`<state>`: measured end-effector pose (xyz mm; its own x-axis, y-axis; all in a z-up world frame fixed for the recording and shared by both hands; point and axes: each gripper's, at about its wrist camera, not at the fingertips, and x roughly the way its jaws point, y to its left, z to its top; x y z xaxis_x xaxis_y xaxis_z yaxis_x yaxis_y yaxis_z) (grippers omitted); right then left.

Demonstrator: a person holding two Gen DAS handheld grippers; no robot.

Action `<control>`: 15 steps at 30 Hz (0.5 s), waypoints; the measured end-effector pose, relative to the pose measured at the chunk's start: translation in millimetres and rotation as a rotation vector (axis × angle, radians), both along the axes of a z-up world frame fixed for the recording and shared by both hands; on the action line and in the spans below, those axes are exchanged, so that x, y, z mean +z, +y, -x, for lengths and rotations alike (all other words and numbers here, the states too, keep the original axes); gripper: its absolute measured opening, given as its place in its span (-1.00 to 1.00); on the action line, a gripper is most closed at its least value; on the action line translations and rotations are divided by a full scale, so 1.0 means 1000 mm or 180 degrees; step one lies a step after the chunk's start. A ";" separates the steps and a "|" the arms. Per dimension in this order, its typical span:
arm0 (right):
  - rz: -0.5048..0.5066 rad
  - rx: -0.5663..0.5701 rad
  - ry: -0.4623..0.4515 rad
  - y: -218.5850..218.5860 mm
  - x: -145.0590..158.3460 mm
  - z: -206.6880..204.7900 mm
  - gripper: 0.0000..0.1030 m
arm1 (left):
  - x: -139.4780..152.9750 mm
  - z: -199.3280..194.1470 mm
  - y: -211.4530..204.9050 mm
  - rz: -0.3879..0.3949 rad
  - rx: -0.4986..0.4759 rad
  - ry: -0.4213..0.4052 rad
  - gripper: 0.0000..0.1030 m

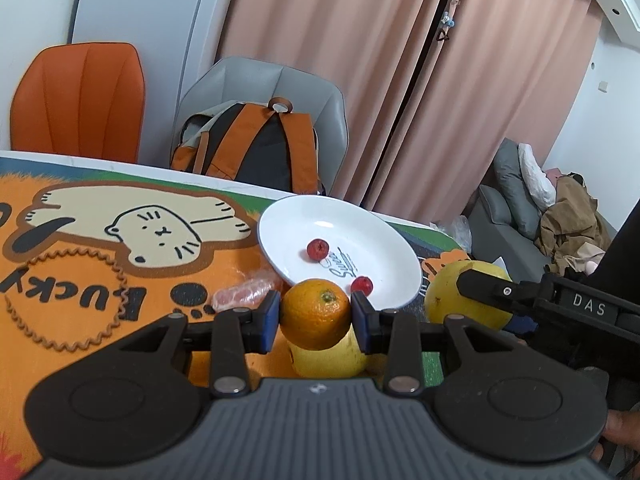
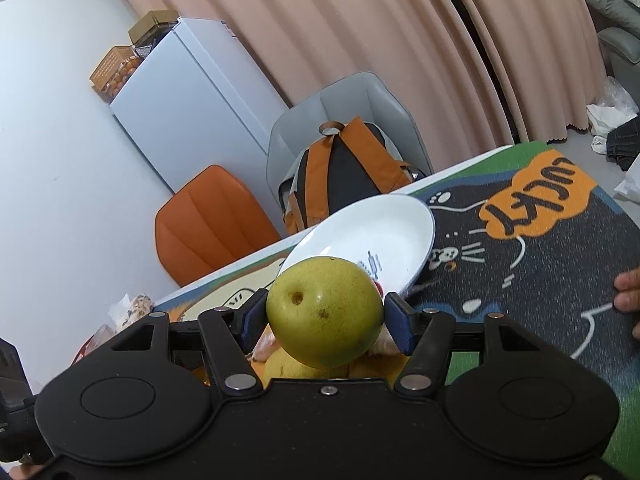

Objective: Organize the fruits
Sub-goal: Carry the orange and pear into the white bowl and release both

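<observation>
Orange-skinned orange (image 1: pixel 314 314), green-yellow speckled pear (image 2: pixel 325 312)

An orange (image 1: pixel 316 314), a yellow-green pear (image 2: pixel 325 312), two red berries (image 1: pixel 318 247) and a white plate (image 1: pixel 360 216) are seen on a cat-patterned orange mat (image 1: pixel 80 256).

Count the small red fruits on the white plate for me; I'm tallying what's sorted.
2. One red fruit lies near the middle of the plate, the other red fruit by its near rim. The held orange may hide more.

walls: white | curtains (image 1: pixel 340 60): pink | chairs: orange (image 1: pixel 78 100), grey (image 1: pixel 276 84) | fridge (image 2: pixel 192 92): white
</observation>
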<state>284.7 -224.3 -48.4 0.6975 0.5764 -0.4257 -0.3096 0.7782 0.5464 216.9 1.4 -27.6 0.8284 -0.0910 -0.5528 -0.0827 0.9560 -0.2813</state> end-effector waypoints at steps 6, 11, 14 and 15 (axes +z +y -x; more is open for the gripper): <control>0.0024 -0.0020 -0.0002 0.001 -0.002 -0.020 0.13 | 0.000 -0.021 0.000 -0.0027 -0.0021 -0.0008 -0.30; 0.0057 -0.0013 -0.0004 0.005 -0.002 -0.039 0.13 | -0.001 -0.040 -0.002 -0.0055 -0.0047 0.0002 -0.30; 0.0073 0.0003 -0.0004 0.007 -0.003 -0.049 0.13 | -0.003 -0.051 -0.002 -0.0056 -0.0048 0.0005 -0.30; 0.0080 0.0009 -0.0007 0.008 -0.003 -0.051 0.13 | -0.004 -0.054 -0.002 -0.0052 -0.0049 0.0007 -0.30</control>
